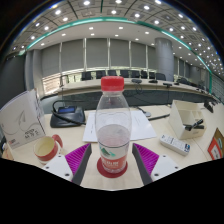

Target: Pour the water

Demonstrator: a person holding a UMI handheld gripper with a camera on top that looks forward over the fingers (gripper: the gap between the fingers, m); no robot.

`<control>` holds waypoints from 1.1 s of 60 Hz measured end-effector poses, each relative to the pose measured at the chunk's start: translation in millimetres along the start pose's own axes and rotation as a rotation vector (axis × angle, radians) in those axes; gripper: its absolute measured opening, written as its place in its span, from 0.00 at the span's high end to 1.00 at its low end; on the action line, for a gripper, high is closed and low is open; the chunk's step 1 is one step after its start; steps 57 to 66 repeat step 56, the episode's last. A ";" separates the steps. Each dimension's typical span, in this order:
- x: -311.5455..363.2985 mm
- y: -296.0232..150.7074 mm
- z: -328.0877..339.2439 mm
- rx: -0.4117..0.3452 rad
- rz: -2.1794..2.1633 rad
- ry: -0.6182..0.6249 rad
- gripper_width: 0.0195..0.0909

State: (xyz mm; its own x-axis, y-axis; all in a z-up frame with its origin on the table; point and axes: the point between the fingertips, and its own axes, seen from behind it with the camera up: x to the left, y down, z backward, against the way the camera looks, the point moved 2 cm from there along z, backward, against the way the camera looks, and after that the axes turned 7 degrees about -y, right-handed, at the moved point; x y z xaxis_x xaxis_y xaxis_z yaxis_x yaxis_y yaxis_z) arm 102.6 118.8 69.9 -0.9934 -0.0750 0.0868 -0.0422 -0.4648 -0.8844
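Observation:
A clear plastic water bottle (113,120) with a red cap and a red-and-white label stands upright on a round dark red coaster (113,182) on the pale table (60,172). My gripper (113,152) is open. The bottle stands between the fingers, with a gap to the magenta pads (77,157) on either side. A paper cup (47,148) with a red pattern stands to the left of the left finger, a little ahead of it.
A white remote-like device (174,144) lies to the right of the fingers. White paper sheets (92,127) lie behind the bottle. A black folder (68,113), a white leaflet (20,120) and a white box (190,112) stand farther back, with desks and chairs beyond.

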 end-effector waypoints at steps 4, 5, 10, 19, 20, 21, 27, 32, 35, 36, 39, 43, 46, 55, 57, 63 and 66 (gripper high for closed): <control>6.9 -2.7 20.4 0.001 0.006 0.010 0.07; 8.7 -3.6 26.7 0.002 0.011 0.013 0.07; 20.8 -9.2 63.0 0.009 0.036 0.025 0.07; 62.0 -6.4 148.6 0.050 0.013 -0.002 0.07; 67.3 -5.3 159.3 0.056 0.010 -0.007 0.07; 71.4 -4.1 170.6 0.063 0.007 -0.008 0.08; 97.6 4.1 235.7 0.094 -0.012 -0.008 0.08; 114.9 13.2 285.3 0.126 -0.001 -0.006 0.07; 124.4 17.1 308.7 0.133 0.018 -0.014 0.07; 127.0 17.6 316.5 0.133 0.025 -0.014 0.07; 133.7 19.5 337.3 0.130 0.042 -0.014 0.07; 138.0 22.0 358.5 0.123 0.061 -0.020 0.07; 140.8 27.2 370.4 0.130 0.051 -0.025 0.07; 135.1 28.9 392.7 0.112 0.059 -0.005 0.07; 135.6 29.7 394.6 0.114 0.060 -0.007 0.07; 135.6 29.7 394.6 0.114 0.060 -0.007 0.07; 135.6 29.7 394.6 0.114 0.060 -0.007 0.07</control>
